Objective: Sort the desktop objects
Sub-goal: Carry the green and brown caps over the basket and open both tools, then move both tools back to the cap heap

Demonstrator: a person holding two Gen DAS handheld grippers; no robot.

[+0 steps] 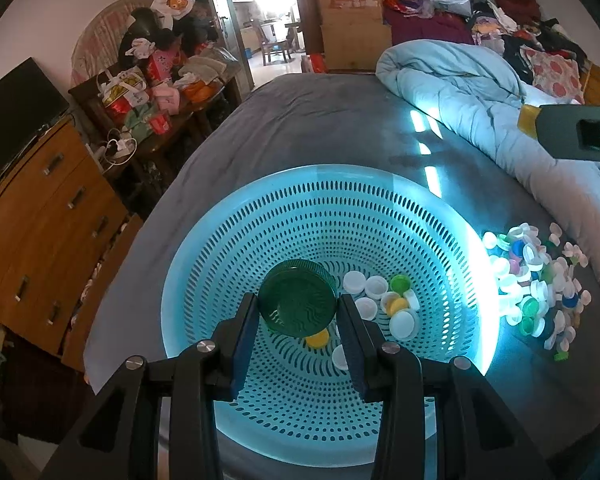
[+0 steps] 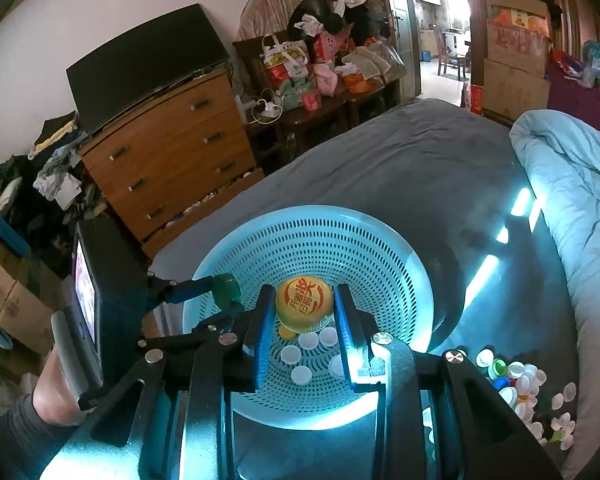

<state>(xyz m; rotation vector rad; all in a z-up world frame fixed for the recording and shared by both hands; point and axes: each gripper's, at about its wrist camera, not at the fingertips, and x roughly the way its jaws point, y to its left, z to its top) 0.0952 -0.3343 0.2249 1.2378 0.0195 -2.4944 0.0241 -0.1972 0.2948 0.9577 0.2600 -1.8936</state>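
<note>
A light blue perforated basket (image 1: 324, 200) stands on the grey bed and holds several white, yellow and green bottle caps (image 1: 396, 304). My left gripper (image 1: 298, 308) is shut on a large dark green cap (image 1: 298, 302) and holds it above the basket. In the right wrist view my right gripper (image 2: 304, 306) is shut on a yellow cap with red print (image 2: 304, 304), also above the basket (image 2: 312, 232). The left gripper with its green cap (image 2: 226, 290) shows at the basket's left rim. A pile of loose caps (image 1: 536, 284) lies right of the basket, also in the right wrist view (image 2: 520, 384).
A rolled light blue duvet (image 1: 476, 92) lies along the bed's right side. A wooden dresser (image 2: 172, 156) with a dark monitor (image 2: 144, 64) stands left of the bed. A cluttered table (image 2: 312, 76) and a doorway are beyond.
</note>
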